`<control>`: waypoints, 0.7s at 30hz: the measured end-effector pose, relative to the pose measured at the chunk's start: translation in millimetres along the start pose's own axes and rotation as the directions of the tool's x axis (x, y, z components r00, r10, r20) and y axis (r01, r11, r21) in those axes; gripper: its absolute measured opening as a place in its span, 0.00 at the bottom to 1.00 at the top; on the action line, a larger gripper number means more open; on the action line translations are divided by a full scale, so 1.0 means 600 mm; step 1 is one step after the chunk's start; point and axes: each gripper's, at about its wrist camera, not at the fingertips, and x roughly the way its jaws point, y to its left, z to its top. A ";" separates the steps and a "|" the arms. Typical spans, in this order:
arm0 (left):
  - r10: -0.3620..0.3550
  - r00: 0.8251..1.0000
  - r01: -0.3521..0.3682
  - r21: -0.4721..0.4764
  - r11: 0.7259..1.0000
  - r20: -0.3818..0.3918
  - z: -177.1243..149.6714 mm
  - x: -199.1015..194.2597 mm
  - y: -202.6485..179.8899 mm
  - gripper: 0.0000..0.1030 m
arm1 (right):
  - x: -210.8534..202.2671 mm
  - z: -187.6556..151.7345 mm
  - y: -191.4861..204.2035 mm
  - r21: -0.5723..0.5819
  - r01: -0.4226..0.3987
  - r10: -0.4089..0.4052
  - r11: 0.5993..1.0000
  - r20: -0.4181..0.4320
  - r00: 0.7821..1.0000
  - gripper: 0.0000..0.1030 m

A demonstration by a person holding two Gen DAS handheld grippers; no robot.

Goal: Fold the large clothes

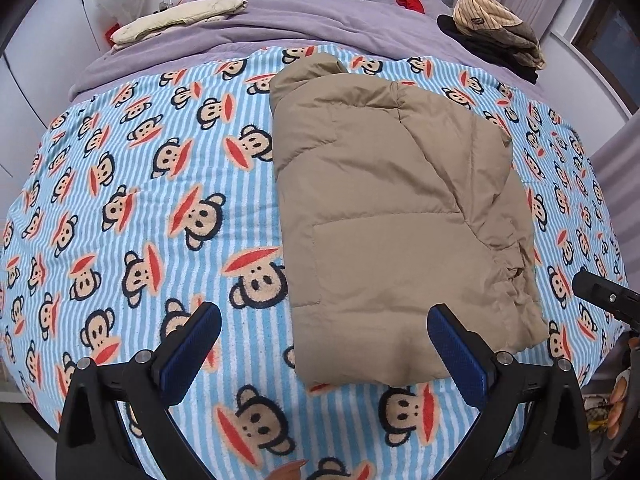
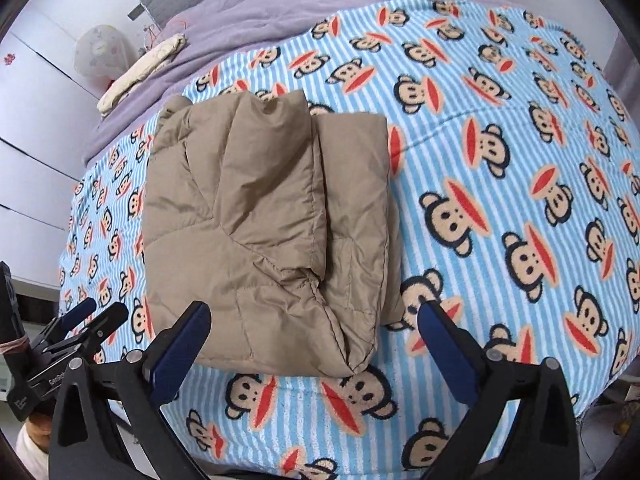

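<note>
Blue-padded jaws of the left gripper [image 1: 324,346] stand spread wide with nothing between them, above the near hem of the jacket [image 1: 392,216] and the blanket [image 1: 140,208]. The right gripper [image 2: 314,344] is likewise released and empty, its jaws straddling the jacket's near corner without touching it. In the right wrist view the left gripper shows at the lower left edge, beside the bed.

Tan and puffy, the jacket lies folded into a thick rectangle on the monkey-print striped blanket, sleeve layers stacked on top, collar end away from the cameras. Beyond the blanket is a purple quilt [image 1: 304,20]; on it rest a folded cream garment [image 1: 180,16], a small red item [image 1: 408,0] and a pile of clothes [image 1: 496,32].
</note>
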 end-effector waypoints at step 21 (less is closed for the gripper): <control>0.109 0.991 -0.103 -0.085 0.991 0.075 -0.006 -0.105 -0.031 1.00 | -0.071 0.021 0.024 -0.120 0.115 -0.114 0.986 0.018 0.993 1.00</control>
